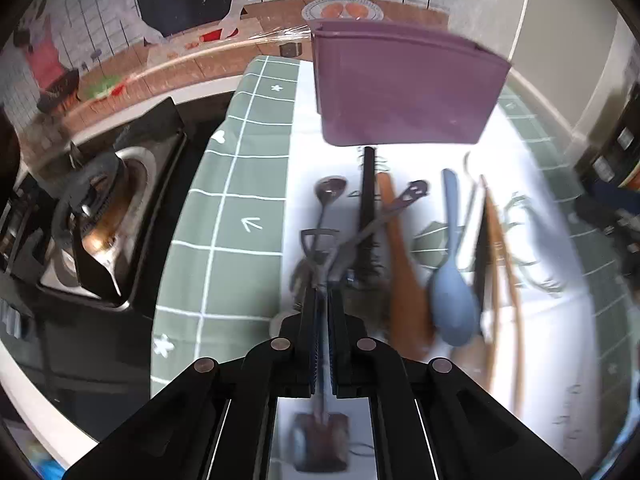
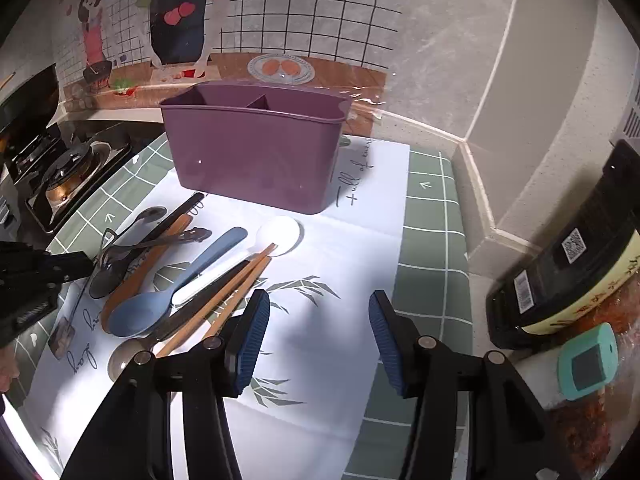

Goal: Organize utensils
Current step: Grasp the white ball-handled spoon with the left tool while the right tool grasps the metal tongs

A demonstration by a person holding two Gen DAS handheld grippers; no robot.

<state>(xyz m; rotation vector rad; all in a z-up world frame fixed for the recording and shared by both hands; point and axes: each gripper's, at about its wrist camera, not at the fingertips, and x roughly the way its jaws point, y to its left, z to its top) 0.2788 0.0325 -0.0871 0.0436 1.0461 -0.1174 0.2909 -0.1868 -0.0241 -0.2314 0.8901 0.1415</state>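
Note:
A purple utensil caddy point(image 1: 404, 84) point(image 2: 256, 152) with a divider stands at the back of the white mat point(image 2: 344, 264). In front of it lie several utensils: a blue spoon point(image 1: 454, 300) point(image 2: 140, 312), a wooden spatula point(image 1: 404, 280), chopsticks point(image 2: 224, 300), a white spoon point(image 2: 280, 234) and a metal spoon point(image 1: 330, 188) point(image 2: 150, 214). My left gripper point(image 1: 322, 294) point(image 2: 68, 272) is shut on the thin shaft of a small shovel-shaped spoon point(image 1: 320, 440) point(image 2: 62, 336) at the left of the pile. My right gripper point(image 2: 319, 300) hangs open over bare mat, with nothing between its fingers.
A gas stove point(image 1: 100, 216) point(image 2: 68, 176) lies left of the green checked cloth point(image 1: 240, 200). At the right stand a dark labelled bottle point(image 2: 568, 280) and a teal box point(image 2: 588, 360), close to the wall corner.

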